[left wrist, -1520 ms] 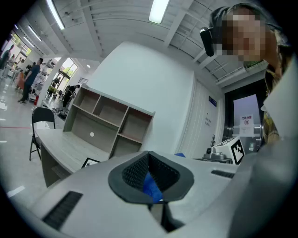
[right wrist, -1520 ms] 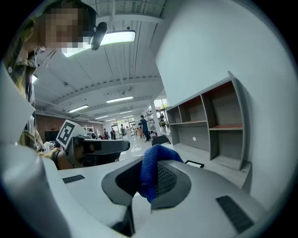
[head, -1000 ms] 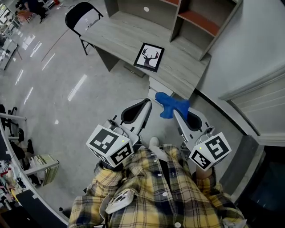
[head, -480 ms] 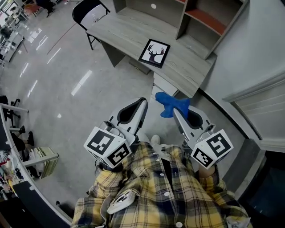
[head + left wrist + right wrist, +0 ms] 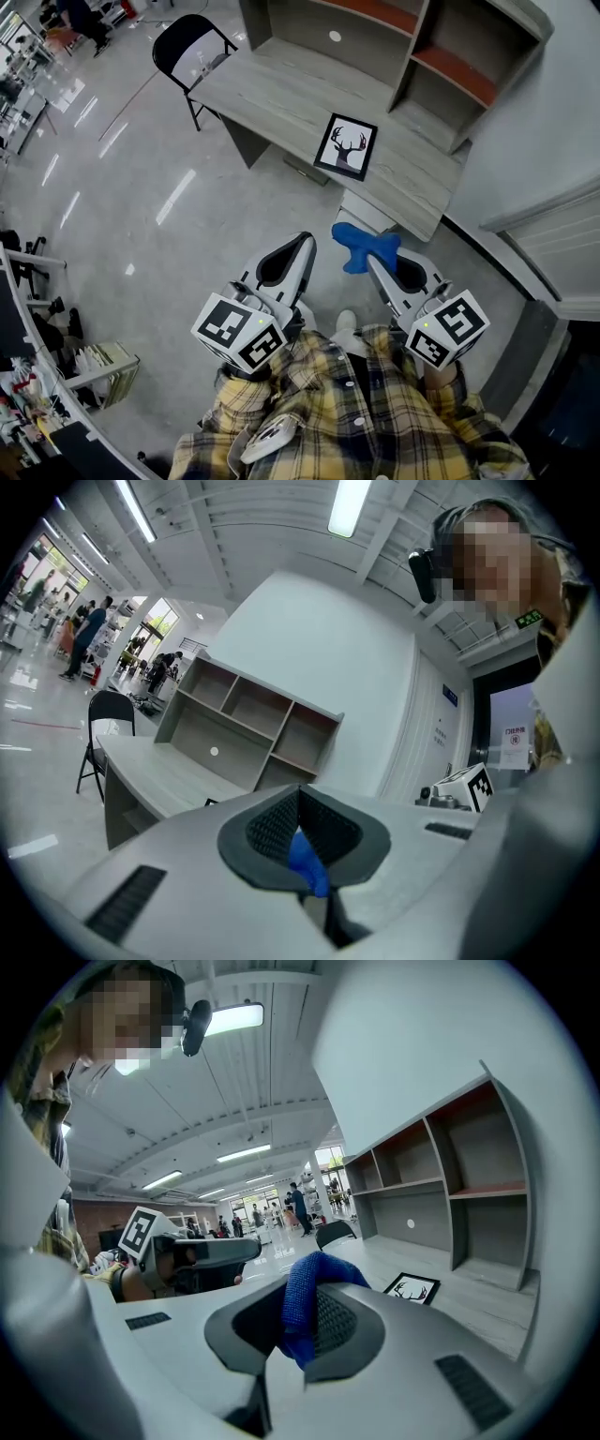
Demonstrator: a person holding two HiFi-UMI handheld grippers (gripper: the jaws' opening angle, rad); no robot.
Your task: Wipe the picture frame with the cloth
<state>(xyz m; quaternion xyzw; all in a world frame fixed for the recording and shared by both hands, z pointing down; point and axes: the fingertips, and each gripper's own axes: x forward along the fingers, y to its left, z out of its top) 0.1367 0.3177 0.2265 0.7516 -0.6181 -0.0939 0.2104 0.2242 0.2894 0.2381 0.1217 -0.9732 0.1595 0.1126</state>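
Observation:
A black picture frame with a deer-head print lies flat on the grey wooden desk, near its front edge; the right gripper view shows this frame too. My right gripper is shut on a blue cloth, which bunches out past its tips. My left gripper is shut and holds nothing in the head view. A small blue patch shows at its pads' seam; what it is I cannot tell. Both grippers hang over the floor, short of the desk.
A shelf unit with open compartments stands on the desk's far side. A black folding chair sits at the desk's left end. A white wall runs along the right. People stand far off in the hall.
The desk and frame have come closer and sit lower in the head view. Both grippers have moved forward toward the desk together. The cloth stays in the right gripper.

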